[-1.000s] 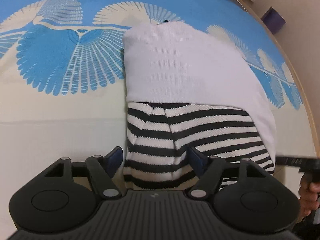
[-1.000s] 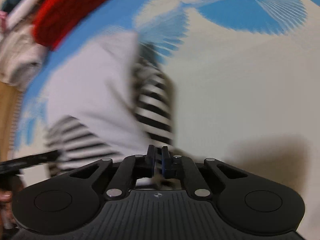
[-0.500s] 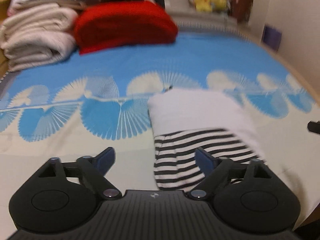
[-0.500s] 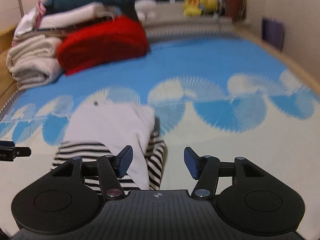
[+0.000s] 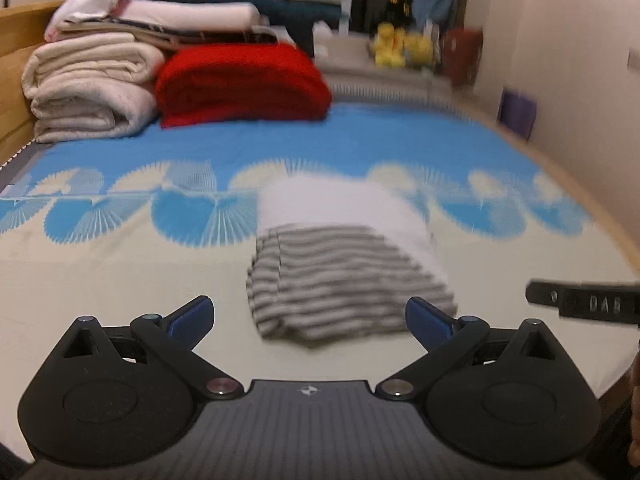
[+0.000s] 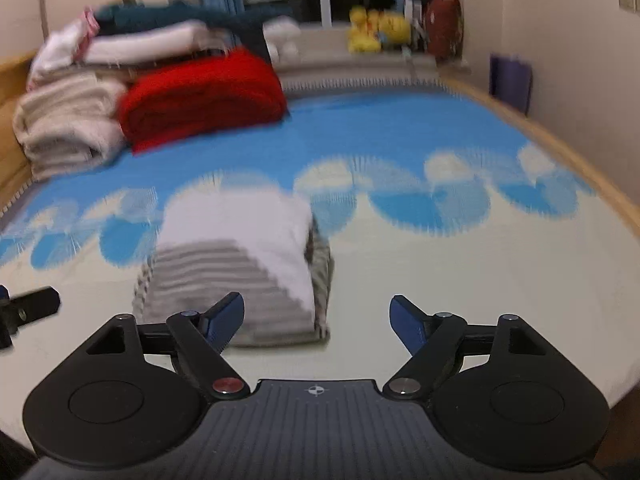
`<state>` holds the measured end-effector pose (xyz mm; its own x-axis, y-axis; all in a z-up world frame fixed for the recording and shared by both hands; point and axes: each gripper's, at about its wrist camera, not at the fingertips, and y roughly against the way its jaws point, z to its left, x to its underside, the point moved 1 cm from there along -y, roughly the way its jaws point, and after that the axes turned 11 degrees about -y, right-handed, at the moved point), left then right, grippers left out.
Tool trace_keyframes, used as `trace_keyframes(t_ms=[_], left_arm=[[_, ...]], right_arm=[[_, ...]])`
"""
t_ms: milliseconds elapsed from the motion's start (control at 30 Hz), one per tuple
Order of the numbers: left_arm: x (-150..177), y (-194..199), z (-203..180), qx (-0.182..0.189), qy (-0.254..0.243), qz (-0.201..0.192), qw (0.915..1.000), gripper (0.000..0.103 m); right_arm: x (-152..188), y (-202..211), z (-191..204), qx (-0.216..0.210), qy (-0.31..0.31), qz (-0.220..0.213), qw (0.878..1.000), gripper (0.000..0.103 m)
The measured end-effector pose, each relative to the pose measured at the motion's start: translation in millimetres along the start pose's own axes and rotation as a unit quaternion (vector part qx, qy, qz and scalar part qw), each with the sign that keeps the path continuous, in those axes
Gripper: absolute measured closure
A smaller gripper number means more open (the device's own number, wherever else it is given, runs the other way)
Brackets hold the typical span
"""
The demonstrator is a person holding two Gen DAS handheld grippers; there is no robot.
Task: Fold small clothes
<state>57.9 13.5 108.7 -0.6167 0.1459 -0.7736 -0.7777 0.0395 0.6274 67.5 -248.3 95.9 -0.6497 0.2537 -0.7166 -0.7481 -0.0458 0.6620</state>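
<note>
The folded garment (image 5: 344,264) lies in the middle of the left wrist frame as a compact bundle, a white panel on top toward the back and grey-striped knit showing at the front, resting on the cream part of the blue-and-cream bedspread (image 5: 100,280). In the right wrist frame it sits left of centre (motion blur softens its edges). The left gripper (image 5: 310,314) has its jaws spread wide and holds nothing; the bundle is just beyond its fingertips, not touching. The right gripper (image 6: 316,316) is likewise spread and empty, with the bundle partly behind its left finger. Judging by the tidy rectangle, this piece looks folded and released. What is left seems to be setting it aside or fetching another; no unfolded small garment is in view. A red blanket (image 5: 240,84) and beige blankets (image 5: 88,88) are stacked at upper left.
</note>
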Motion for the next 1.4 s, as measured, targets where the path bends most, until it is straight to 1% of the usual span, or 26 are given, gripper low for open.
trace_keyframes(t_ms=[67,133,233,300,400,467,567,667,767,867,967,1033,1167,1400], left_arm=[[-4,-4,-10,-0.004,-0.018,-0.019,0.9997,0.001],[-8,-10,-14,-0.009,-0.019,-0.026,0.9994,0.001],[-7,-28,-10,0.004,-0.001,0.006,1.0000,0.001],[-6,-37,-8,0.000,0.016,0.027,0.9995,0.001],[-9,-46,-2,-0.006,0.033,0.036,0.9988,0.001],[-10,-50,-2,-0.010,0.035,0.044,0.9984,0.001],[-9,-55,1,-0.011,0.040,0.057,0.9975,0.001],[-6,-56,3,-0.014,0.045,0.068,0.9966,0.001],[-5,-56,7,-0.014,0.054,0.072,0.9958,0.001],[-4,-56,10,-0.018,0.056,0.073,0.9956,0.001],[-2,-58,9,-0.020,0.051,0.077,0.9955,0.001],[-1,-58,11,-0.020,0.053,0.080,0.9952,0.001],[0,-59,12,-0.024,0.058,0.084,0.9945,0.001],[1,-58,9,-0.017,0.058,0.081,0.9949,0.001]], right_arm=[[2,-6,5,-0.005,0.001,0.008,1.000,0.022],[3,-12,13,-0.006,0.020,0.009,1.000,0.022],[6,-20,24,-0.004,0.050,0.004,0.999,0.022],[7,-24,28,-0.007,0.060,0.006,0.998,0.022],[9,-30,33,-0.013,0.069,0.010,0.997,0.020],[10,-31,36,-0.020,0.070,0.010,0.997,0.012],[9,-34,38,-0.013,0.075,0.005,0.997,0.010],[9,-37,38,-0.011,0.066,0.009,0.998,0.007],[9,-37,40,-0.013,0.062,0.010,0.998,0.005],[9,-37,40,-0.009,0.063,0.004,0.998,0.001],[8,-35,40,-0.013,0.056,-0.003,0.998,0.001],[8,-35,40,-0.008,0.057,-0.007,0.998,0.001],[7,-36,40,-0.001,0.052,-0.004,0.999,0.001],[8,-36,42,-0.001,0.059,-0.006,0.998,0.001]])
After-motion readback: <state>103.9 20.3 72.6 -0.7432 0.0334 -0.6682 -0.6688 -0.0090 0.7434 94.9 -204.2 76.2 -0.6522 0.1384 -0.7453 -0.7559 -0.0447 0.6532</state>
